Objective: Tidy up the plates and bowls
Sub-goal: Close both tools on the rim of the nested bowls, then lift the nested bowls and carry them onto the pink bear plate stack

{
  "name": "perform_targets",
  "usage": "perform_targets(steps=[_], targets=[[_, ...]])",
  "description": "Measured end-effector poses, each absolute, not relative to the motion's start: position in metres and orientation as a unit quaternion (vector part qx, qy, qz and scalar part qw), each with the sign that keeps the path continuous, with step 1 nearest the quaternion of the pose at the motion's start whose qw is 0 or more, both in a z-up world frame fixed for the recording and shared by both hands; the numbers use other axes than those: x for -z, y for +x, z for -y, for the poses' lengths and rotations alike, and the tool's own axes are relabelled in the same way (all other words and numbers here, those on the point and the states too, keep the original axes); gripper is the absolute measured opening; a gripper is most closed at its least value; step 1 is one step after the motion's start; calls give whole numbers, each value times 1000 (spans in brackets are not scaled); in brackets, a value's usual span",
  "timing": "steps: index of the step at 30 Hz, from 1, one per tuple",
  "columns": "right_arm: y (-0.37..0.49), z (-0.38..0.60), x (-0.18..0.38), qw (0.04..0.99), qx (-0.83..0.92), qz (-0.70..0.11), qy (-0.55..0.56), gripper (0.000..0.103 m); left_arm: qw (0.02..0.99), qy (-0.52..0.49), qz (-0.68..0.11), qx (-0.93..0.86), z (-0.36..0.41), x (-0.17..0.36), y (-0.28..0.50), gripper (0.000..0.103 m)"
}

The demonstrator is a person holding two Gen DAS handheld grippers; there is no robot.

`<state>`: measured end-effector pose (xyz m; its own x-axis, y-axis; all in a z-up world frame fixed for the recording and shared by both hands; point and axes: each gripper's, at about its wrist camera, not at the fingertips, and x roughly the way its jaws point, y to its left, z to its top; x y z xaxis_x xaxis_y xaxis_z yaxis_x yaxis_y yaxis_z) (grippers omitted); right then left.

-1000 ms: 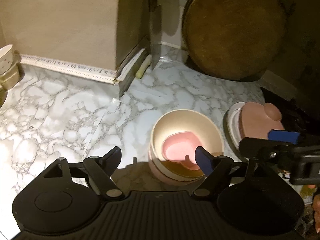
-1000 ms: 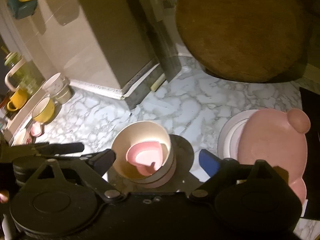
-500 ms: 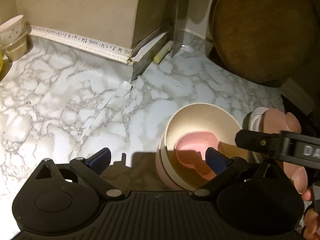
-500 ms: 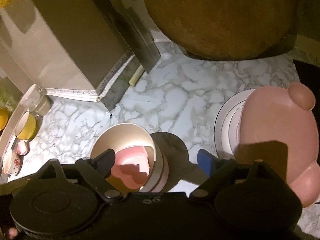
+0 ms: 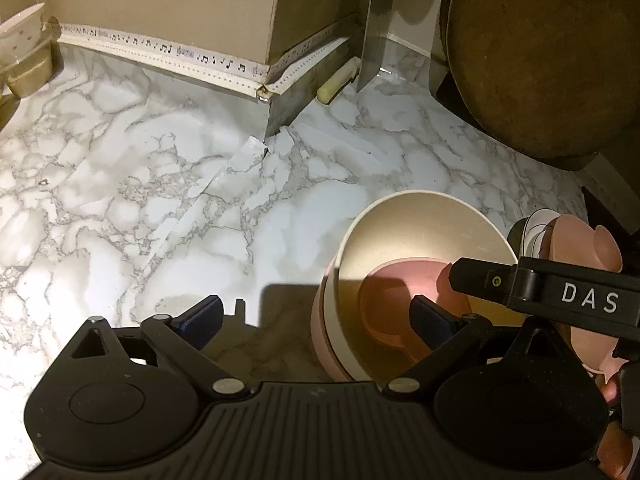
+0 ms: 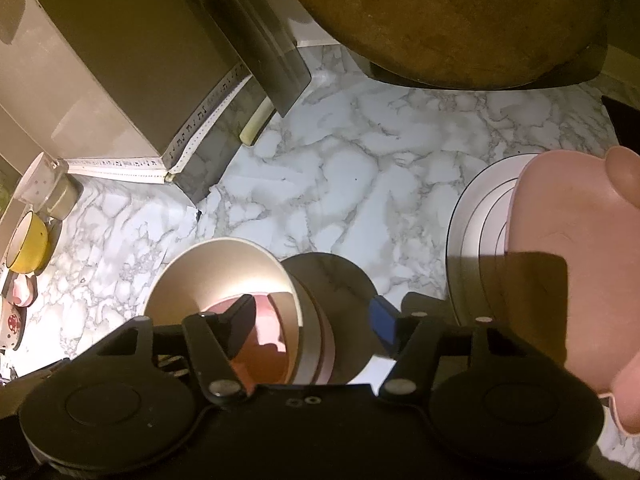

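A stack of bowls stands on the marble counter: a cream bowl (image 5: 424, 236) nested in a pink bowl (image 5: 322, 340), with a small pink heart-shaped dish (image 5: 400, 300) inside. My left gripper (image 5: 316, 318) is open, its right finger over the bowl's inside, its left finger outside over the counter. My right gripper (image 6: 312, 320) is open and straddles the right wall of the cream bowl (image 6: 216, 264), left finger inside, right finger outside. A pink bear-shaped plate (image 6: 568, 264) lies on white plates (image 6: 468, 240) to the right.
A large round wooden board (image 6: 452, 12) leans at the back. A beige wall corner (image 5: 276, 20) with note-patterned trim juts out at the left. Cups and a yellow mug (image 6: 28, 244) stand at the far left. A dark edge (image 6: 624, 120) lies at the right.
Both grippers have moved closer and lower to the bowl stack. The right gripper's left finger now sits inside the cream bowl. The left gripper shifted left, so the stack now lies at its right finger.
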<state>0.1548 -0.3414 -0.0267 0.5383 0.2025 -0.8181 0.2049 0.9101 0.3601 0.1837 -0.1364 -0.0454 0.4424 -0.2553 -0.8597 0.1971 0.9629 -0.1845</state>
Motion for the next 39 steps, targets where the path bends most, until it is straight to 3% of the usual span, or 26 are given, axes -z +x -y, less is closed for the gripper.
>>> perform_targets(steps=[3, 6, 11, 14, 27, 39], targets=[[157, 340, 29, 849, -2, -485, 210, 49, 842, -36, -522, 135, 137, 50, 186, 92], [159, 339, 32, 845, -8, -492, 211, 39, 829, -61, -537, 144, 135, 53, 188, 77], [159, 337, 33, 843, -16, -492, 215, 33, 824, -75, -539, 160, 136, 51, 187, 55], [159, 336, 32, 843, -20, -493, 215, 32, 820, -83, -543, 163, 136, 50, 187, 48], [147, 336, 24, 850, -20, -485, 203, 24, 821, -68, -541, 169, 137, 44, 180, 44], [125, 352, -4, 862, -7, -459, 216, 23, 830, -32, -521, 198, 158, 7, 167, 43]])
